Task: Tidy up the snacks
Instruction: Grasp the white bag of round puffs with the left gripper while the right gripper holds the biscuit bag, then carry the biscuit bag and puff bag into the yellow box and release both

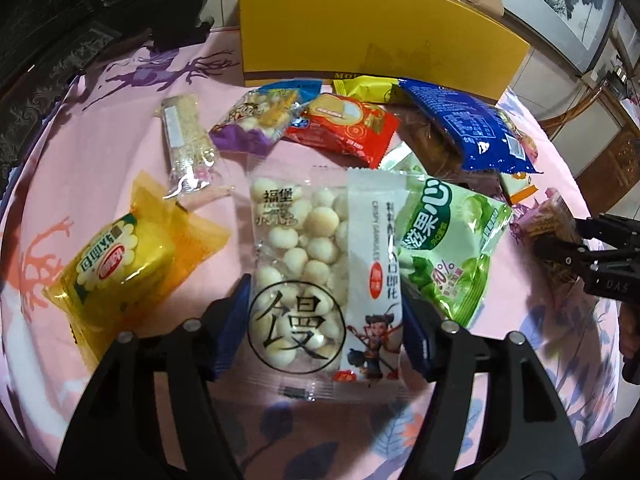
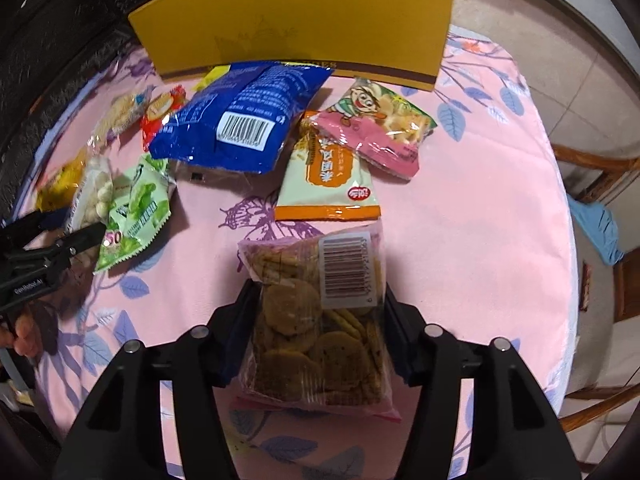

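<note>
My left gripper (image 1: 324, 312) is shut on a clear bag of small white bun balls (image 1: 316, 264), one finger on each side. My right gripper (image 2: 318, 320) is shut on a clear bag of brown crackers (image 2: 316, 328) with a barcode label. Other snacks lie on the pink cloth: a green packet (image 1: 452, 248), a blue bag (image 1: 472, 128), a red packet (image 1: 344, 128), a yellow packet (image 1: 120, 264). A yellow box (image 1: 360, 28) stands at the back. The right gripper shows at the right edge of the left wrist view (image 1: 576, 248).
A pink packet (image 2: 376, 128) and an orange-white packet (image 2: 328, 176) lie in front of the yellow box (image 2: 304, 20). A rice bar (image 1: 188, 140) and a purple packet (image 1: 256, 120) lie at the left. The table edge (image 2: 560, 240) and wooden chairs are to the right.
</note>
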### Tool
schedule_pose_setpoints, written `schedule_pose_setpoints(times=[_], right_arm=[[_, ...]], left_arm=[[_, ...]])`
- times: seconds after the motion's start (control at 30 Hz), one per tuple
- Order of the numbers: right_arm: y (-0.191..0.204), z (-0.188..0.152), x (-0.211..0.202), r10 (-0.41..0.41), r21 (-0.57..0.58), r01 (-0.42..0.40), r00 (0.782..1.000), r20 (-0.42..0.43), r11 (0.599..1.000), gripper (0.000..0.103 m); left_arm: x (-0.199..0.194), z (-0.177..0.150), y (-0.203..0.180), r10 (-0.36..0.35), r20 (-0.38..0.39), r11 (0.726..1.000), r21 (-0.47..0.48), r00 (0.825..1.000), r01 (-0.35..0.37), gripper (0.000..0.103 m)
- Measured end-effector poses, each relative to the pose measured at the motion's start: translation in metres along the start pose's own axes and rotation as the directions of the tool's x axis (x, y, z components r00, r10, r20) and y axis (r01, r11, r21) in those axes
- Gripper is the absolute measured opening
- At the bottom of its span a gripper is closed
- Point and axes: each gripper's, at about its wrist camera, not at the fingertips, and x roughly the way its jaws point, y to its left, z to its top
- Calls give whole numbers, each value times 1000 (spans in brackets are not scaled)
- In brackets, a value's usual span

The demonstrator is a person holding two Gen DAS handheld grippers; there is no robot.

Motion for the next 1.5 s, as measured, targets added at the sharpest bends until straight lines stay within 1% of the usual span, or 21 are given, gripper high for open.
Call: schedule_pose_setpoints(times=[0.03, 0.1, 0.13, 0.2, 0.3, 0.47, 0.6, 0.8, 0.83, 0.9, 0.93, 1.03, 1.13, 1.17, 1.2, 1.27, 1.37, 1.43, 1.5], right_arm=[[3, -1, 1, -14, -12, 14, 1000, 3, 1000, 60], [4, -2, 0, -20, -9, 20, 1000, 10, 1000, 57], [3, -3, -1, -14, 0, 14, 1000, 12, 1000, 56], [-1, -4, -4, 7, 18, -7, 1000, 13, 1000, 53], [-6, -7, -8, 22, 37, -23, 1000, 15, 999, 51], [-8, -8, -23, 25, 57, -27, 999, 38, 998, 50], [-9, -3, -44, 26, 73, -32, 996, 85, 997, 50], [-9, 20, -77, 38, 69, -51, 984, 175, 996, 50], [-9, 20, -77, 38, 69, -51, 984, 175, 996, 50], [-9, 43, -94, 44, 52, -58, 972, 230, 997, 50], [-9, 43, -94, 44, 52, -58, 972, 230, 997, 50], [-11, 71, -105, 64, 46, -80, 957, 281, 996, 50], [-16, 104, -112, 76, 47, -97, 943, 325, 994, 50], [-20, 121, -116, 81, 48, -104, 933, 349, 993, 50], [-20, 121, -116, 81, 48, -104, 933, 349, 993, 50], [-23, 143, -117, 77, 46, -101, 925, 373, 994, 50], [-31, 173, -116, 82, 64, -117, 912, 401, 991, 50], [-35, 195, -112, 75, 71, -114, 906, 416, 991, 50], [-37, 209, -106, 71, 80, -115, 905, 420, 990, 50]], left_arm=[[1, 0, 0, -1, 2, 1000, 0, 1000, 1, 71], [1, 0, -2, 10, 5, 1000, 11, 1000, -10, 71], [1, 0, -2, 12, 8, 1000, 10, 1000, -12, 69], [-1, 0, 1, 8, 11, 1000, -1, 1000, -8, 62], [-4, 0, 3, -3, 14, 1000, -14, 1000, 3, 57], [-14, 2, 1, -8, 35, 1000, -9, 999, 8, 54], [-31, 7, 1, -10, 72, 1000, -5, 997, 11, 54], [-67, 24, 5, -13, 149, 1000, -12, 989, 15, 54], [-73, 29, 5, -13, 162, 1000, -10, 987, 15, 54], [-85, 46, 4, -14, 201, 1000, -1, 979, 14, 54], [-91, 55, 3, -18, 221, 1000, 7, 975, 17, 54], [-100, 84, -2, -26, 275, 999, 31, 961, 18, 54], [-103, 111, -6, -27, 314, 999, 48, 949, 13, 54], [-104, 124, -8, -30, 328, 999, 50, 944, 15, 54], [-104, 134, -10, -30, 338, 999, 50, 941, 14, 54], [-104, 158, -15, -33, 364, 998, 57, 931, 14, 54], [-100, 192, -20, -37, 393, 998, 64, 919, 12, 54], [-94, 212, -21, -36, 394, 998, 58, 918, 15, 54], [-82, 235, -22, -35, 387, 999, 47, 921, 19, 54]])
